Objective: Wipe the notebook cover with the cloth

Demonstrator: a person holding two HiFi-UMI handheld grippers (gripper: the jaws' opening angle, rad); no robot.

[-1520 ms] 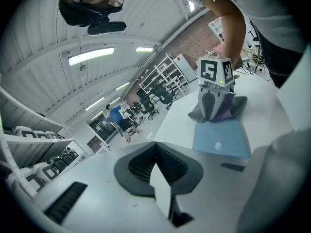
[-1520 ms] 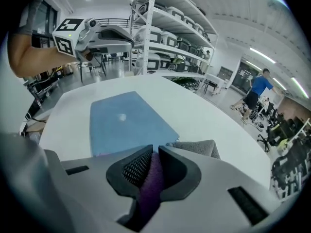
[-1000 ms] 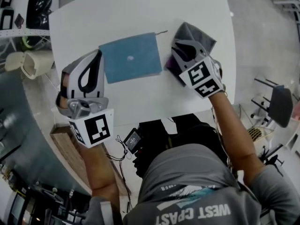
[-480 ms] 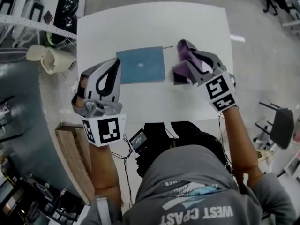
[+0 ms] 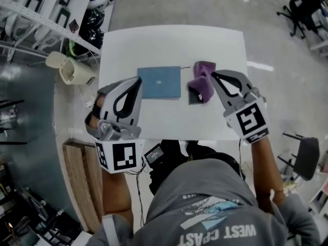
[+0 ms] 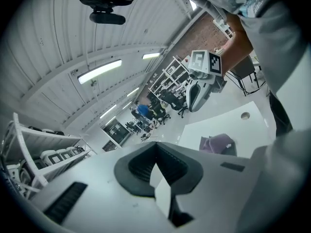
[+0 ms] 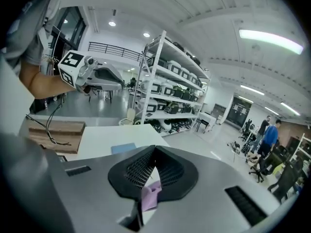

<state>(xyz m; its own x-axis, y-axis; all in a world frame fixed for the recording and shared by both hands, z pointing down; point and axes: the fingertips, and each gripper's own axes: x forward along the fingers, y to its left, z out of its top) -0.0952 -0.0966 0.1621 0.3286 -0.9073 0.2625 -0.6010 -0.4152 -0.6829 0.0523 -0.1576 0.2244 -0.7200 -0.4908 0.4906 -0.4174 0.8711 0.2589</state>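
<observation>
A blue notebook [image 5: 160, 82] lies flat on the white table [image 5: 169, 42], and it also shows in the right gripper view [image 7: 123, 148]. To its right a purple cloth [image 5: 201, 82] hangs bunched above the table. My right gripper [image 5: 211, 75] is shut on it; its jaws have just been closing, and a purple fold [image 7: 150, 195] sits pinched between them. My left gripper [image 5: 139, 79] hovers left of the notebook, high over the table's near left corner, shut with nothing in it [image 6: 156, 144]. The left gripper view shows the cloth [image 6: 218, 143] hanging below the right gripper [image 6: 199, 89].
A cream bin [image 5: 72, 70] stands on the floor left of the table, and a wooden board [image 5: 77, 173] lies near my left side. Shelving racks [image 5: 46, 14] run along the far left. A dark chair [image 5: 305, 158] stands at the right.
Both grippers have risen well above the table. The right one has lifted the cloth from beside the notebook, and it now hangs bunched. The notebook has not moved.
</observation>
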